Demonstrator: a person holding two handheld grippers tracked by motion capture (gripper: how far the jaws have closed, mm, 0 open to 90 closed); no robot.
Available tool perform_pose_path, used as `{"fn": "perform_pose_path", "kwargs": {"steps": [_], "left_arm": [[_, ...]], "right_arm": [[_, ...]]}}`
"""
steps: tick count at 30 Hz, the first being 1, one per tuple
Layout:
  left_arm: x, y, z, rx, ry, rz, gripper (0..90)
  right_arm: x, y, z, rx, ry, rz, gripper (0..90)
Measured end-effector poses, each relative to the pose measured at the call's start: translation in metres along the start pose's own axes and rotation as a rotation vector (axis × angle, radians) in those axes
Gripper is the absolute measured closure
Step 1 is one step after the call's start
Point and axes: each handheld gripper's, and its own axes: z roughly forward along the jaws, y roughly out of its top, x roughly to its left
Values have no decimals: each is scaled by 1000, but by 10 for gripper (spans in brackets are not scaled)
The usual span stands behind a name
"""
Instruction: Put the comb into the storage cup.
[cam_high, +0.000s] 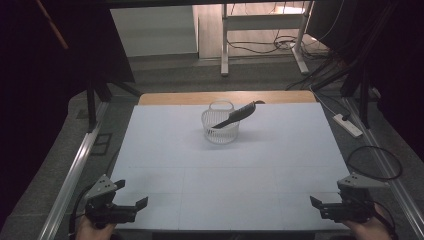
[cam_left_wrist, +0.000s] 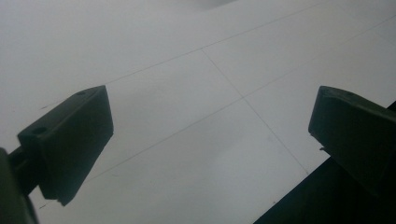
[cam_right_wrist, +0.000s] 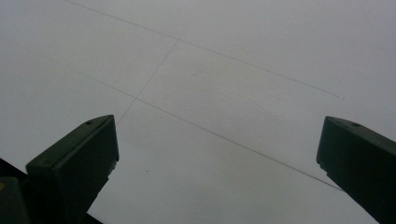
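Tongs agape | high view — comb in basket

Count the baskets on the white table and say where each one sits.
1. A white mesh basket stands near the far middle of the table, with a dark long-handled utensil leaning in it, over its rim.

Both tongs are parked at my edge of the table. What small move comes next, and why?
Probably carry the right tongs forward toward the dark utensil, whose handle sticks out over the right rim of the white basket. Both tongs are open and empty, the left tongs included, and bare white table lies between them and the basket.
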Motion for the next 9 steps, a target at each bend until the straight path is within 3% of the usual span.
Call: {"fn": "perform_pose_path", "kwargs": {"steps": [9], "left_arm": [[0, 1, 0, -2, -3, -2, 9]], "right_arm": [[1, 0, 4, 68, -46, -7, 0]]}}
